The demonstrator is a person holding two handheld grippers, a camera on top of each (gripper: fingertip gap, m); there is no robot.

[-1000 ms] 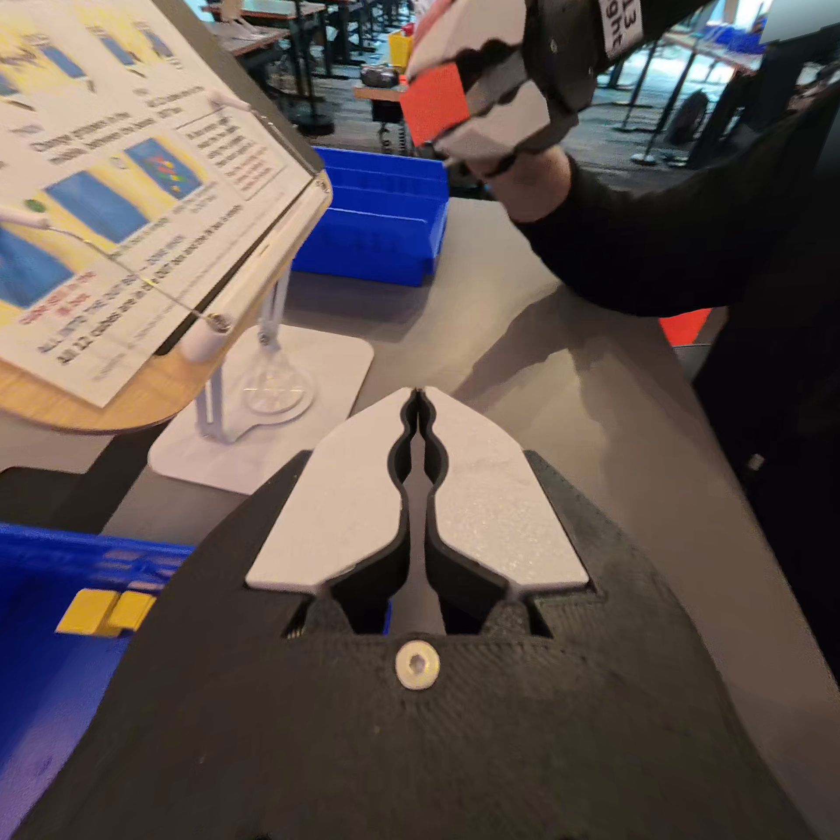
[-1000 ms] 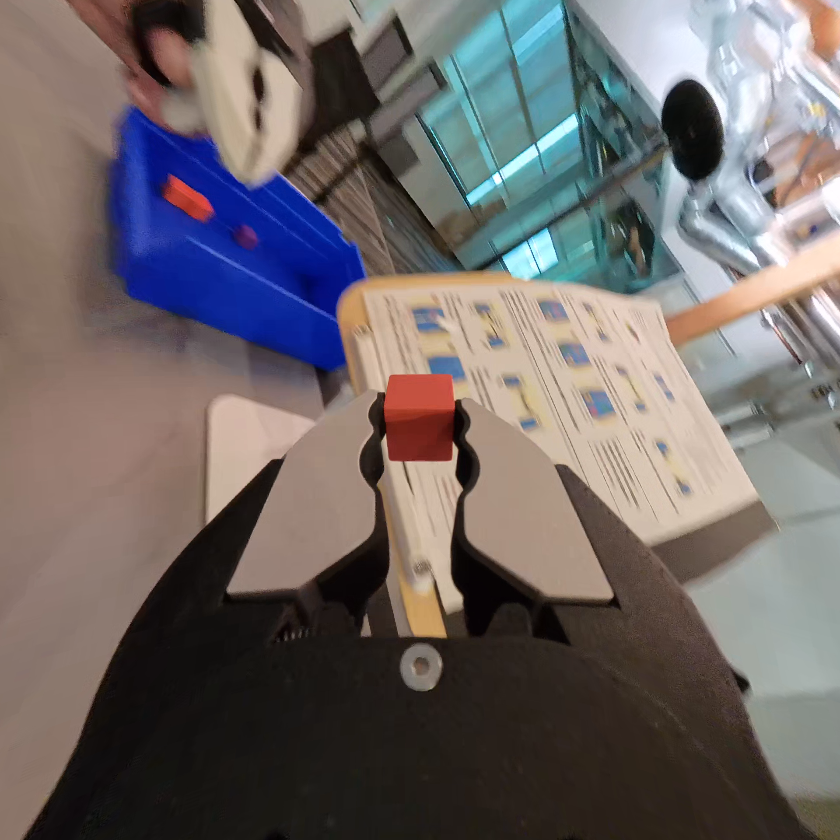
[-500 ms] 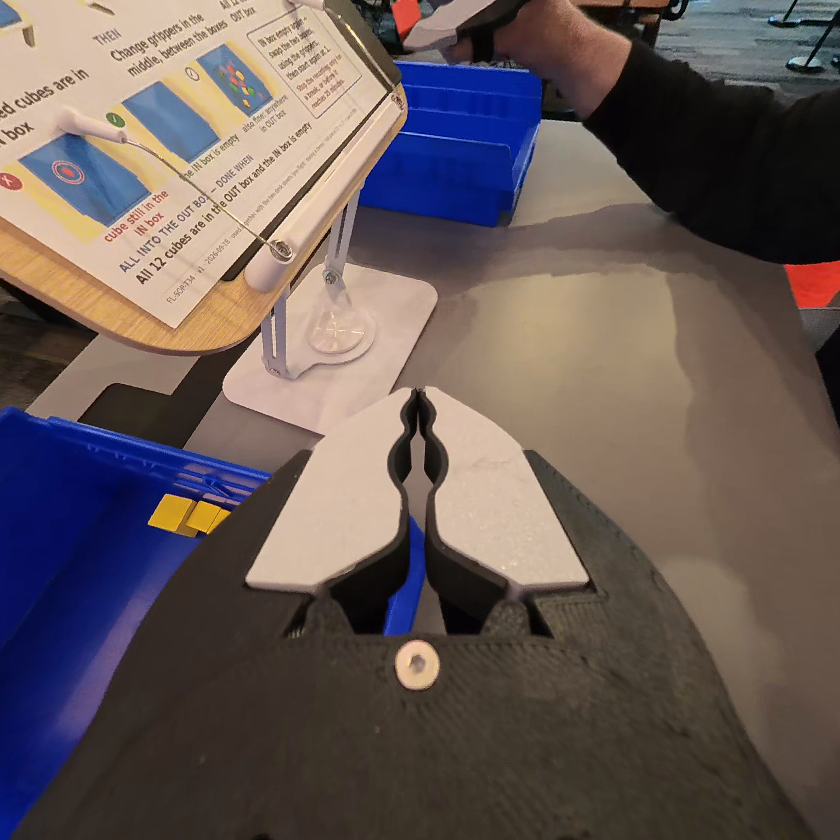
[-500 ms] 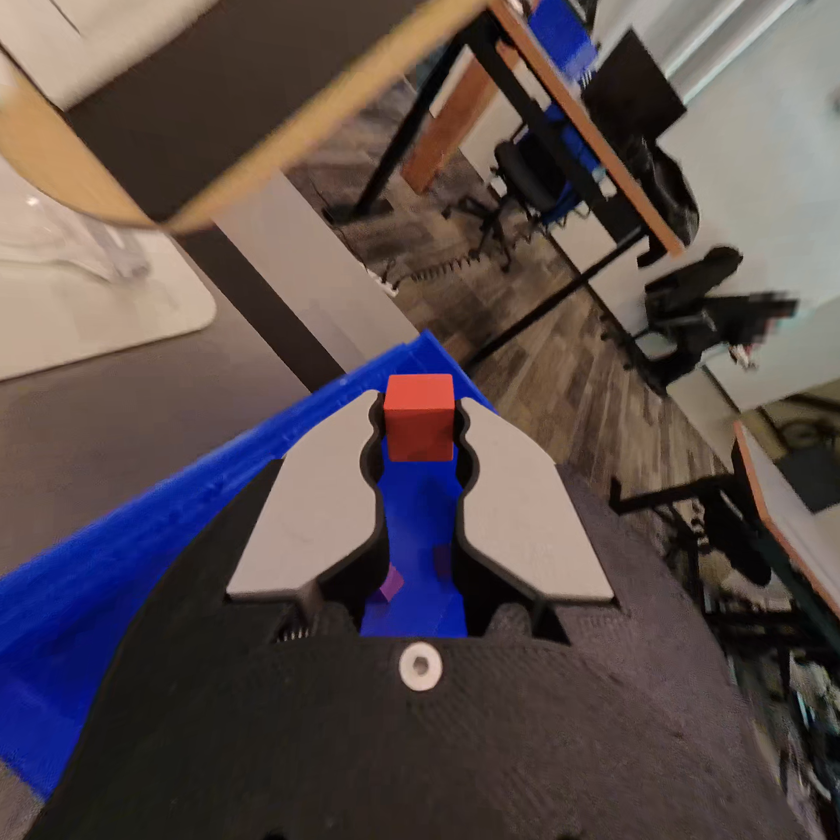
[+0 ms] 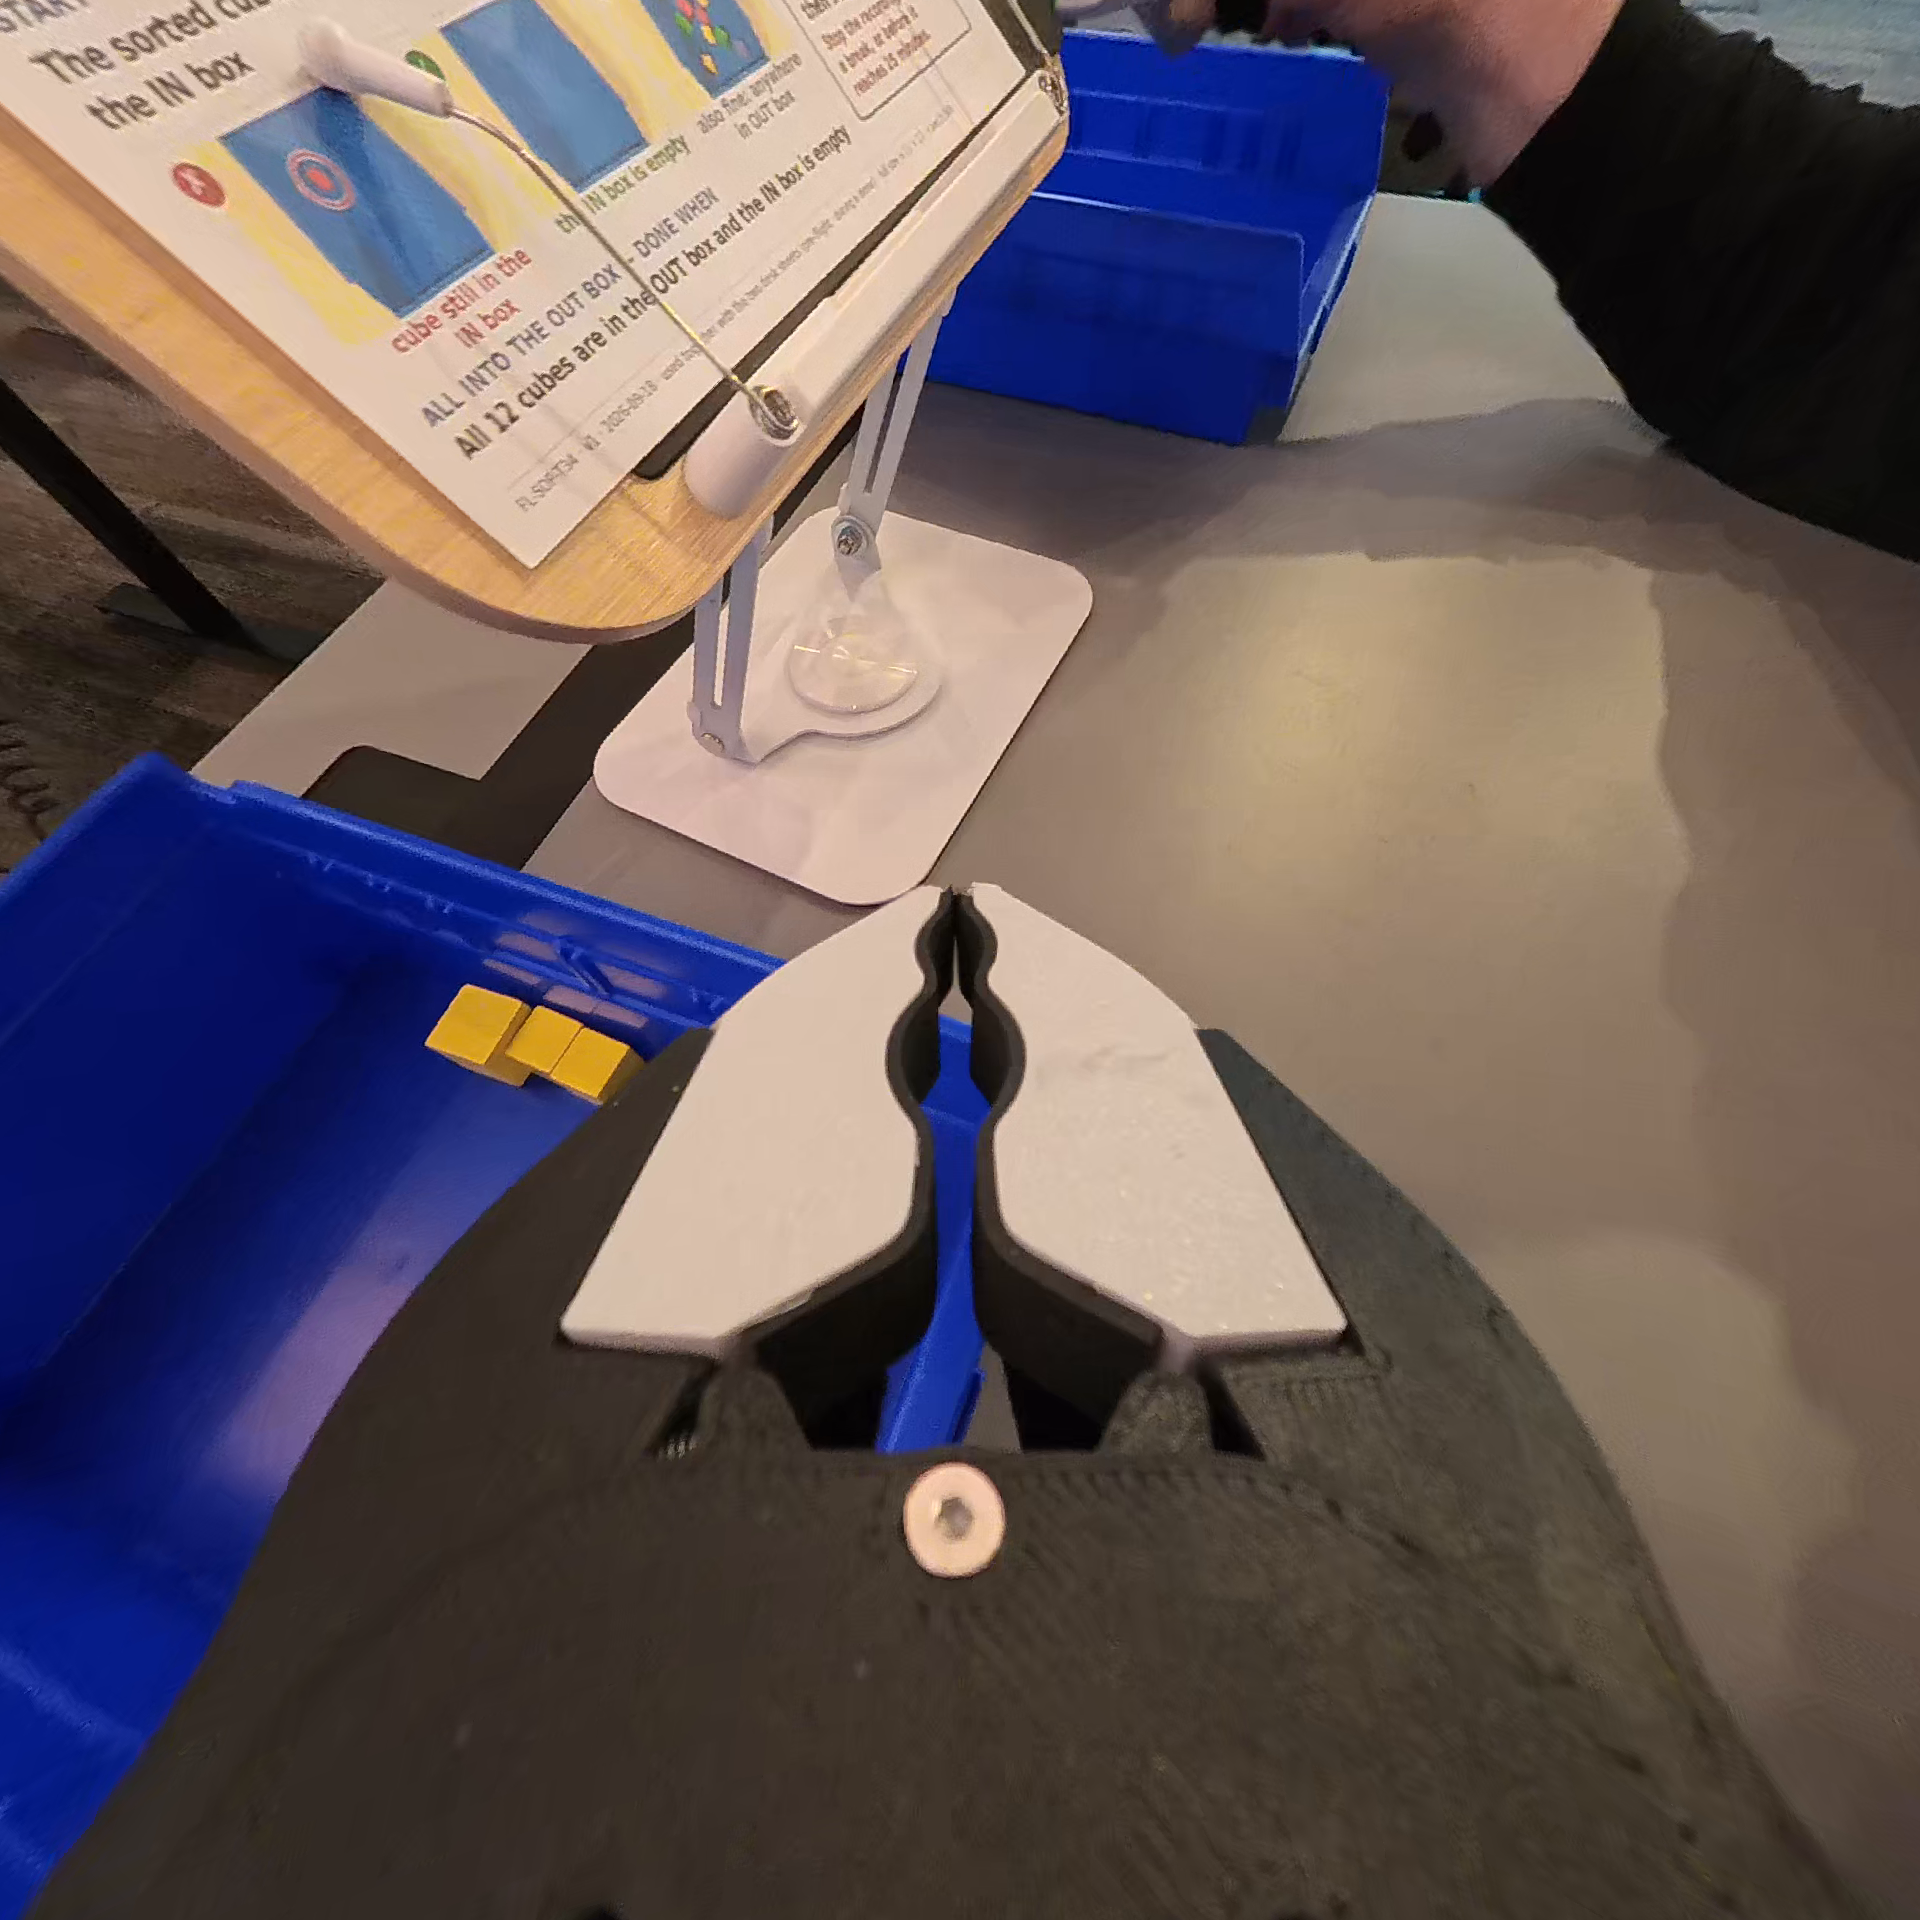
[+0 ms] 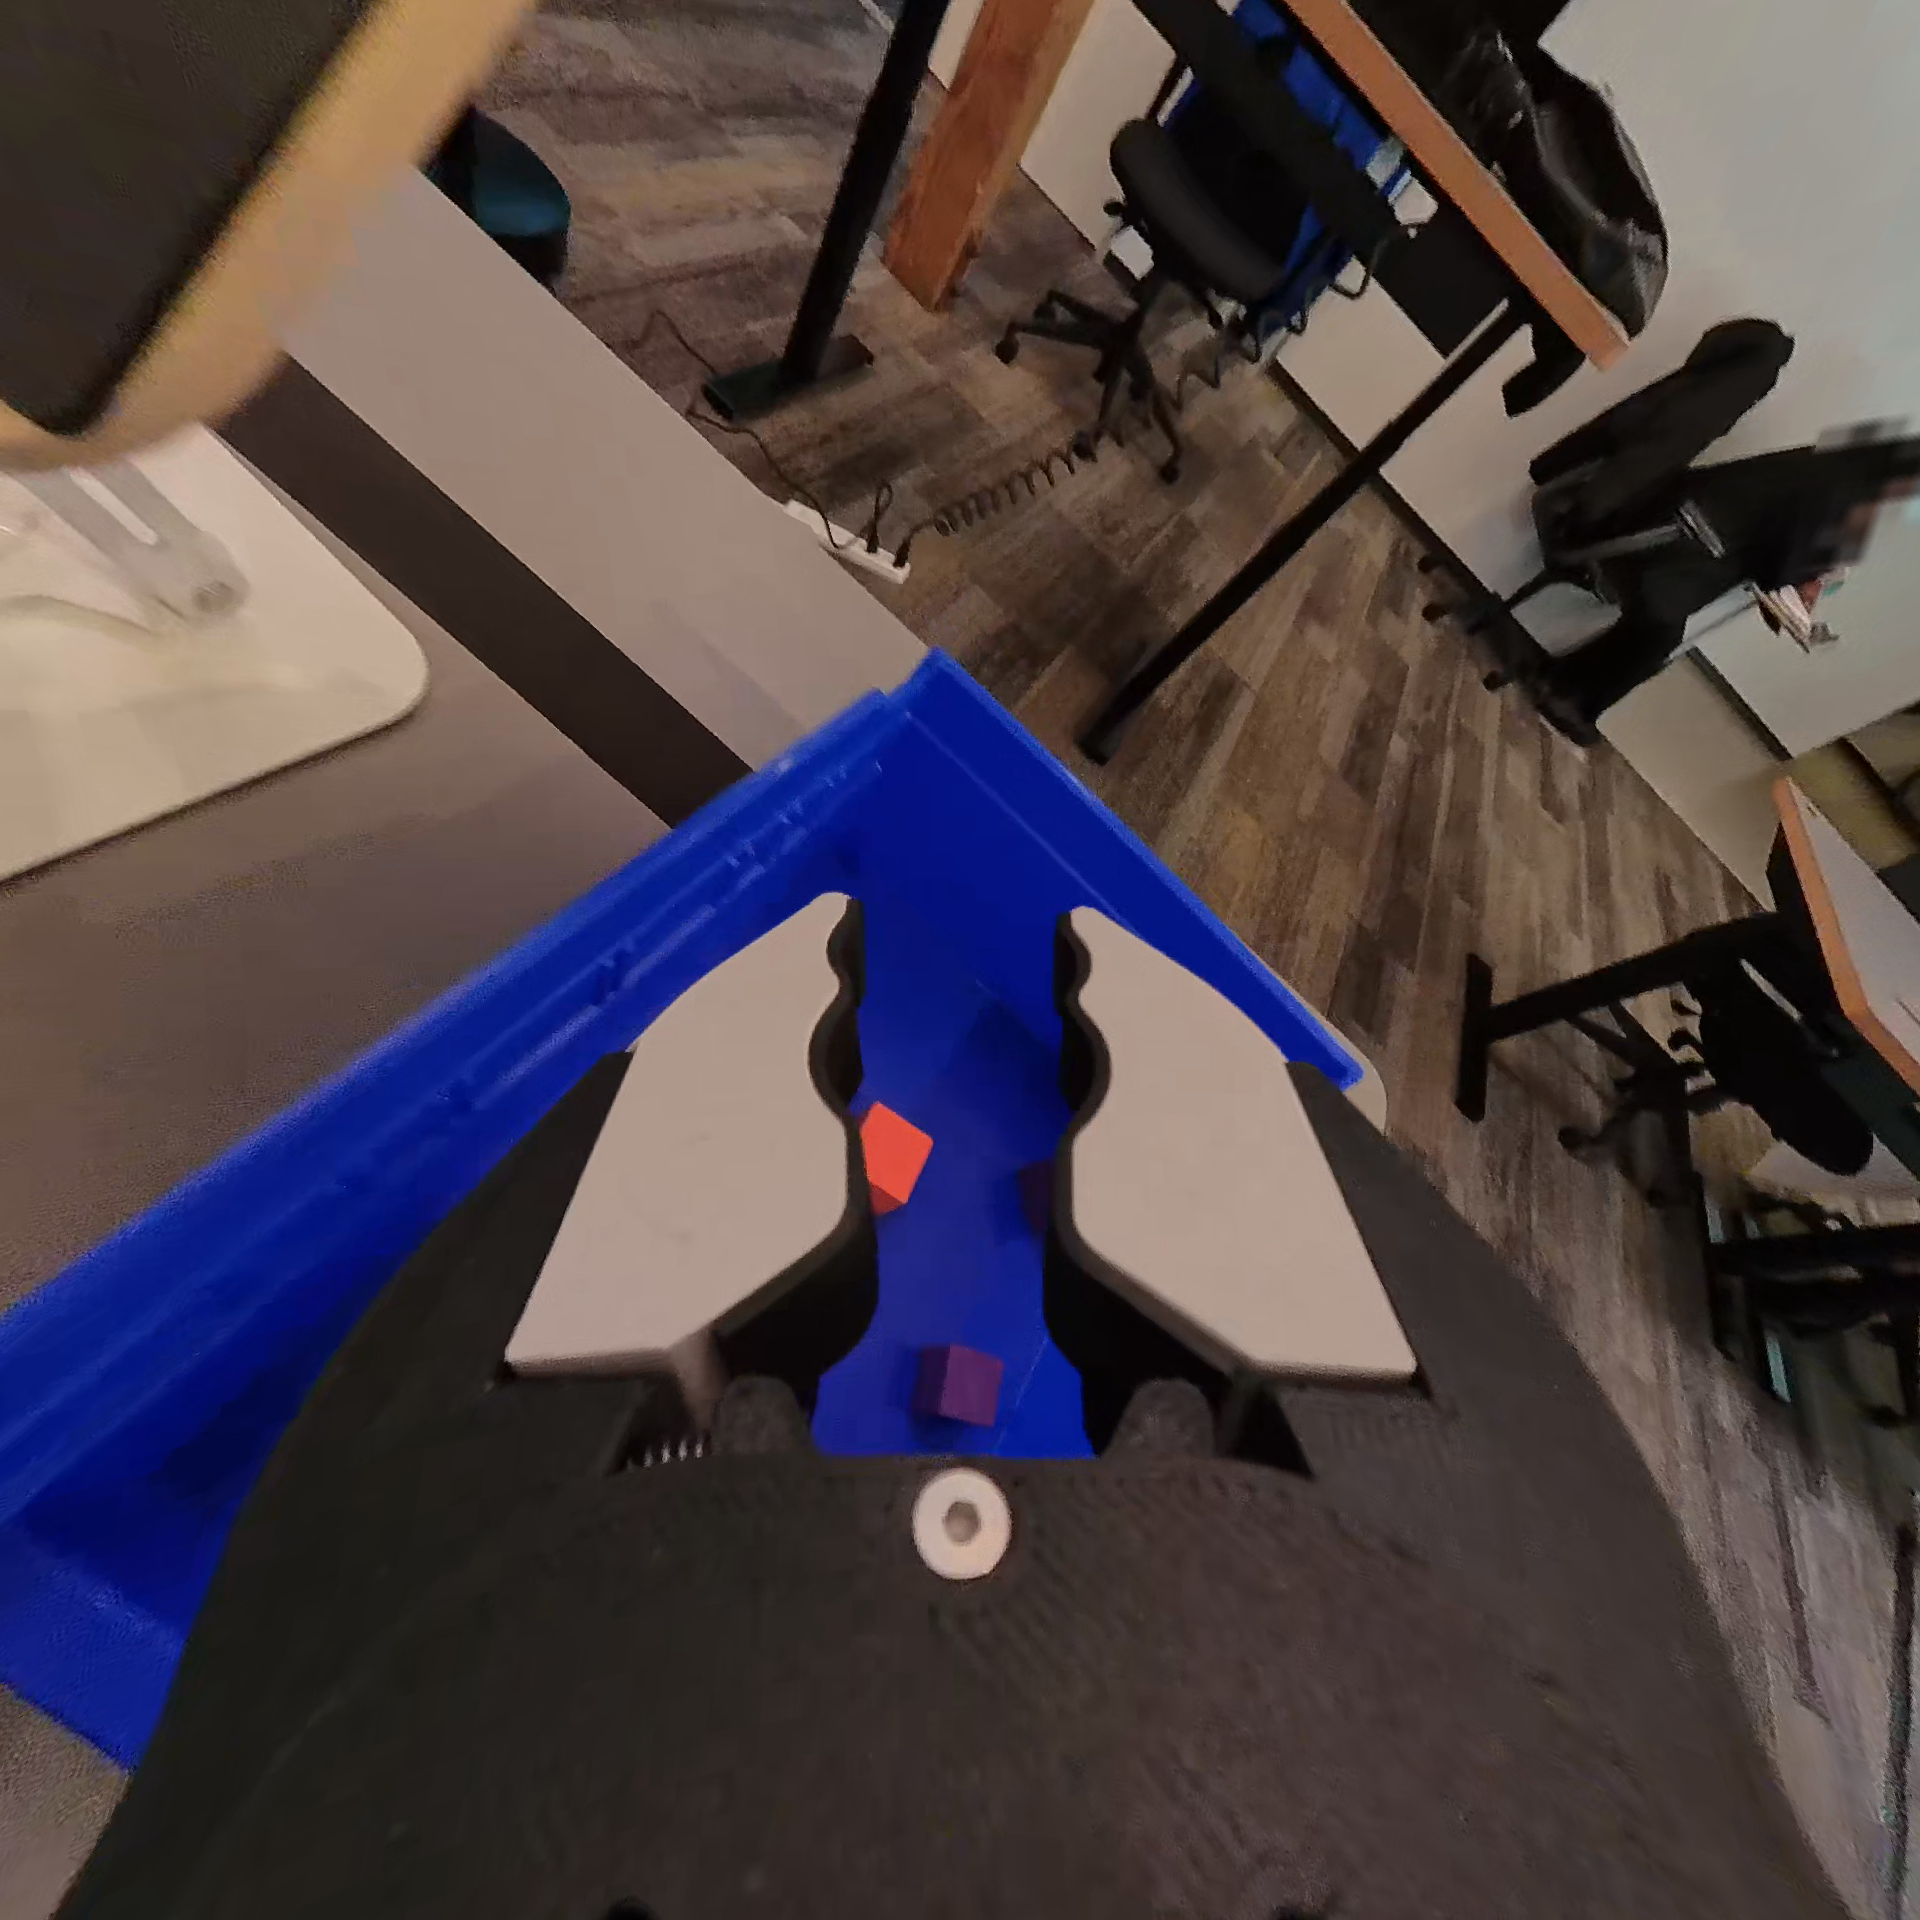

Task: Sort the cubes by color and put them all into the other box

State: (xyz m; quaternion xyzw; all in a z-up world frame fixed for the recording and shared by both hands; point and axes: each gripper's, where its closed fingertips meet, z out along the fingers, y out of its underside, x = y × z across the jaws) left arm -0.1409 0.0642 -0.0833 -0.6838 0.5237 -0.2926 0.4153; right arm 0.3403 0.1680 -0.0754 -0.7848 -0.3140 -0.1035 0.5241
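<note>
In the right wrist view my right gripper is open above a corner of a blue box. A red cube sits tilted below the jaws, inside the box and free of them. Two purple cubes lie near it on the box floor. In the left wrist view my left gripper is shut and empty, over the right rim of another blue box. Three yellow cubes lie together at that box's far wall. The right-hand blue box shows far off.
A wooden instruction board on a white stand stands between the two boxes on the grey table. A person's dark sleeve reaches over the far box. Beyond the table edge are floor, desks and office chairs. About 50 cm separates my left fingertips from my right.
My right gripper carried the red cube over the blue box, then opened; the cube has dropped into the box. My left gripper stayed shut and drew back over its box.
</note>
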